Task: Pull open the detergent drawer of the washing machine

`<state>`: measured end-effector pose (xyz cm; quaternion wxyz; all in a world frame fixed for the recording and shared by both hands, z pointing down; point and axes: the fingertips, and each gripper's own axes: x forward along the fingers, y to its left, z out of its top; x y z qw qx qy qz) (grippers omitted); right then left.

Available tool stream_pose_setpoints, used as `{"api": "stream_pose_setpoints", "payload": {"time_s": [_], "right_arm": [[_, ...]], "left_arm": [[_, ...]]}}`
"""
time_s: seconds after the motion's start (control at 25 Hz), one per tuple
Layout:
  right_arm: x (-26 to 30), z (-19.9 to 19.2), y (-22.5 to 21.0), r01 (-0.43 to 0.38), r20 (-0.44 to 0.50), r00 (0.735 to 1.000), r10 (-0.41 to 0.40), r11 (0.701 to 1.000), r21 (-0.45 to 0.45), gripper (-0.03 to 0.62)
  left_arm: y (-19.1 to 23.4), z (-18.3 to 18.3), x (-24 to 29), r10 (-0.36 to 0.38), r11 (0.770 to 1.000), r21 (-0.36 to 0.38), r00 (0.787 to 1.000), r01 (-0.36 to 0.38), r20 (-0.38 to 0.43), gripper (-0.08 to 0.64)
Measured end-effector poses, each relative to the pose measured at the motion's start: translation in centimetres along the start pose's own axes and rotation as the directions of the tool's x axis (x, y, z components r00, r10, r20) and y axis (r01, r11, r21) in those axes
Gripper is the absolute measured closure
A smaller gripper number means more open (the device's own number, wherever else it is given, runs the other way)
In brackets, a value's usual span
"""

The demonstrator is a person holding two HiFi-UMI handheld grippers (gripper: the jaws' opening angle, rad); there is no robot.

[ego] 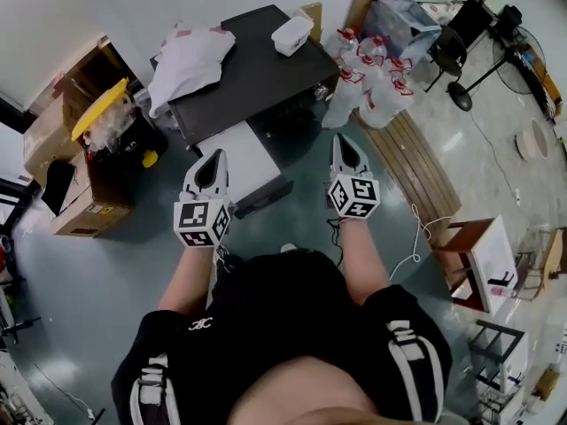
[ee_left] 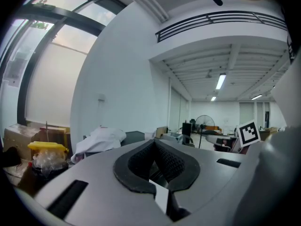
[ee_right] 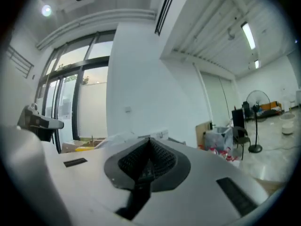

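In the head view the washing machine [ego: 257, 69] stands ahead of me, with a dark top and a white front [ego: 235, 153]. A dark piece [ego: 266, 197] juts out low from that front; I cannot tell whether it is the drawer. My left gripper [ego: 215, 155] hovers over the white front with its jaws together and empty. To the right of the machine my right gripper [ego: 342, 140] hangs in the air, shut and empty. Both gripper views look level across the room, and the pads meet at the left tip [ee_left: 154, 142] and the right tip [ee_right: 149, 140]. Neither touches the machine.
A white cloth [ego: 190, 56] and a white tub [ego: 292, 35] lie on the machine's top. Cardboard boxes [ego: 84, 197] and a yellow-lidded bin [ego: 99, 106] crowd the left. Bottle packs [ego: 368, 82] and a wooden pallet [ego: 421, 171] lie to the right.
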<state>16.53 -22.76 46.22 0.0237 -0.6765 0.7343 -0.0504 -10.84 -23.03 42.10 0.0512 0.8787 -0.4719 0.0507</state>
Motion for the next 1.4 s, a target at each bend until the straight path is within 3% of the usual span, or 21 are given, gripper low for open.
{"api": "stream_pose_setpoints", "payload": {"time_s": [0.16, 0.28, 0.68, 1.4], "right_arm": [[-0.4, 7.5, 2.5, -0.019, 0.158, 0.987, 0.033, 0.996, -0.089, 0.594], [-1.3, 10.0, 3.8, -0.022, 0.202, 0.978, 0.044, 0.994, -0.108, 0.594], [-1.1, 10.1, 6.3, -0.129, 0.187, 0.971, 0.149, 0.985, -0.113, 0.594], [-0.6, 8.7, 7.6, -0.215, 0.181, 0.957, 0.227, 0.973, -0.088, 0.594]], "left_arm": [[-0.4, 1.6, -0.2, 0.013, 1.000, 0.009, 0.999, -0.013, 0.035, 0.568], [-0.7, 2.1, -0.3, 0.023, 1.000, 0.020, 0.999, -0.024, 0.050, 0.568], [-1.3, 2.5, -0.1, 0.047, 0.999, 0.020, 0.997, -0.048, 0.057, 0.567], [-1.5, 2.8, -0.4, 0.072, 0.997, 0.038, 0.995, -0.075, 0.062, 0.568]]}}
